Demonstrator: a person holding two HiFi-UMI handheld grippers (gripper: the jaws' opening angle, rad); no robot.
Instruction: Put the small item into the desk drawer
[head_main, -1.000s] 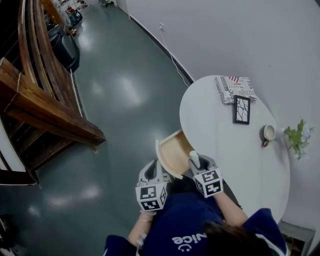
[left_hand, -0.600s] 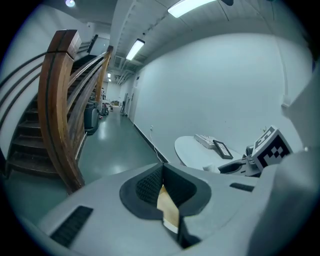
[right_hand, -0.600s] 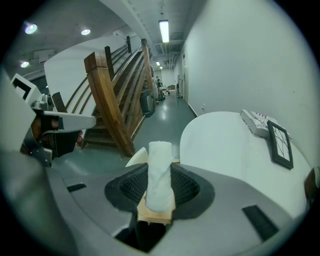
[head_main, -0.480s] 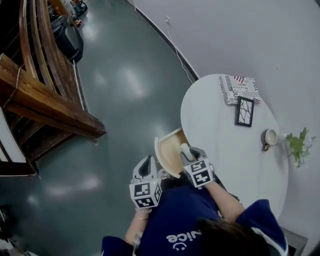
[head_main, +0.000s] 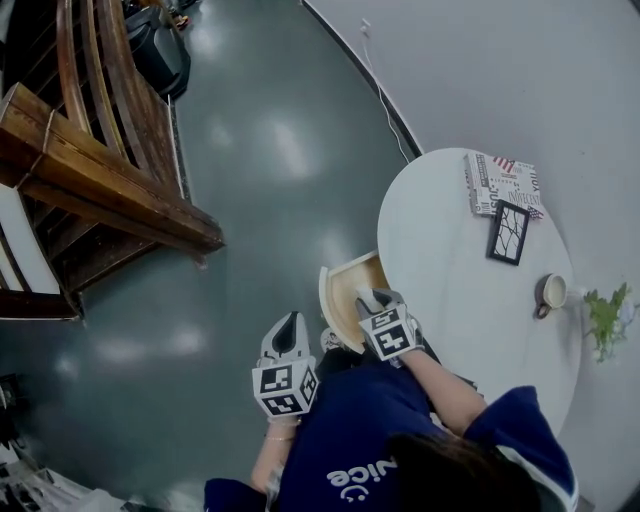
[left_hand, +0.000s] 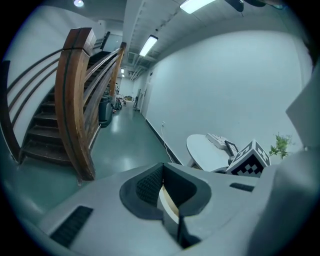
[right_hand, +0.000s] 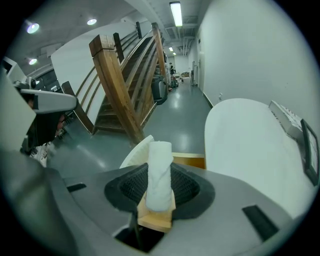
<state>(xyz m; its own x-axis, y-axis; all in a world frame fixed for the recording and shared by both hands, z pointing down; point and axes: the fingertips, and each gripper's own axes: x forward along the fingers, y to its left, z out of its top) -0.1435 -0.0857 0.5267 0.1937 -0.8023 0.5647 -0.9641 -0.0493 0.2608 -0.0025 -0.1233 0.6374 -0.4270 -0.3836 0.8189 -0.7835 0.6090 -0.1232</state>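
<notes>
Small white roll held over the open drawer.
Your left claw is pressed together with nothing in it, near the drawer's front. Your right claw pinches the roll above the wooden drawer, which juts from the left edge of the round white tabletop. That tabletop carries a magazine, picture frame and cup.

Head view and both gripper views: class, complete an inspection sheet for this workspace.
Surface: round white table, mostly bare.
Job's things: small white roll held in the right gripper over the open drawer.
Clutter: magazine, picture frame, cup, plant.
Grippers: right gripper shut on the roll; left gripper shut, empty.
Cables: white cable along the wall base.
Surroundings: wooden staircase, glossy floor.
</notes>
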